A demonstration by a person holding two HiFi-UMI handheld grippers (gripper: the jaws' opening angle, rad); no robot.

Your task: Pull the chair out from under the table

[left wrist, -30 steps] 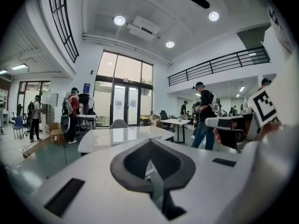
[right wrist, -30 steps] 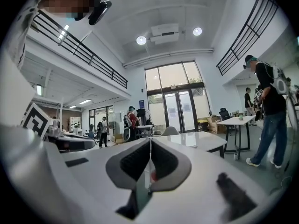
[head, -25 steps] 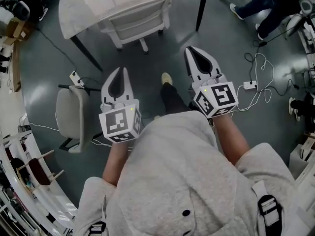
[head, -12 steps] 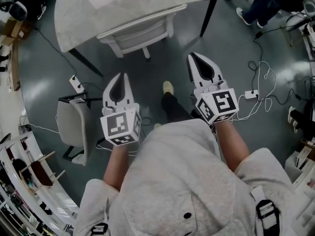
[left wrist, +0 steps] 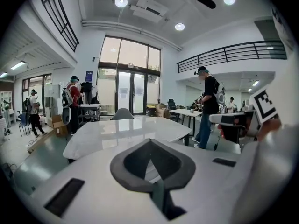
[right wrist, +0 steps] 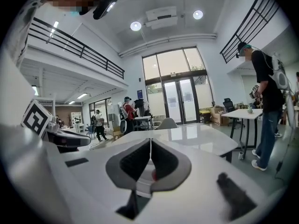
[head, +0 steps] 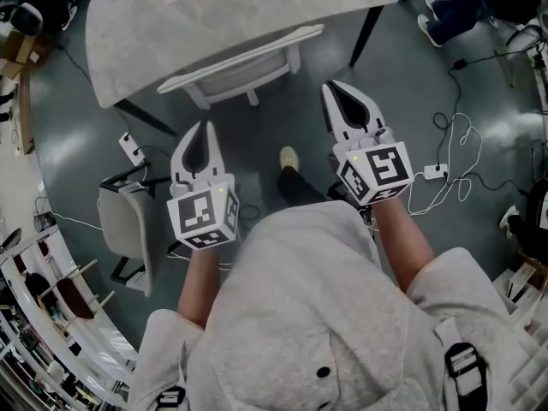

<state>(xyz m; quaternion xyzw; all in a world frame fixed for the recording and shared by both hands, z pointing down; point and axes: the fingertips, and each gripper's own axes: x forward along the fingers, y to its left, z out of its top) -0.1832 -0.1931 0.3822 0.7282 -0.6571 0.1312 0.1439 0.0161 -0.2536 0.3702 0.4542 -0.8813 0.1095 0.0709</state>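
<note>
- Seen from above, a person in a grey sweatshirt (head: 300, 315) stands on a dark floor, holding one claw in each hand.
- The left gripper (head: 204, 131) has its jaws closed together, with nothing between them.
- The right gripper (head: 332, 92) is likewise closed and empty.
- A white chair (head: 244, 58) sits tucked under the near edge of a pale table (head: 214, 11), just ahead of both claws; neither claw touches it.
- The left gripper view looks across the glossy table top (left wrist: 126, 129).
- A second, grey chair (head: 120, 221) stands to the person's left.
- White cables (head: 445, 174) trail over the floor on the right.
</note>
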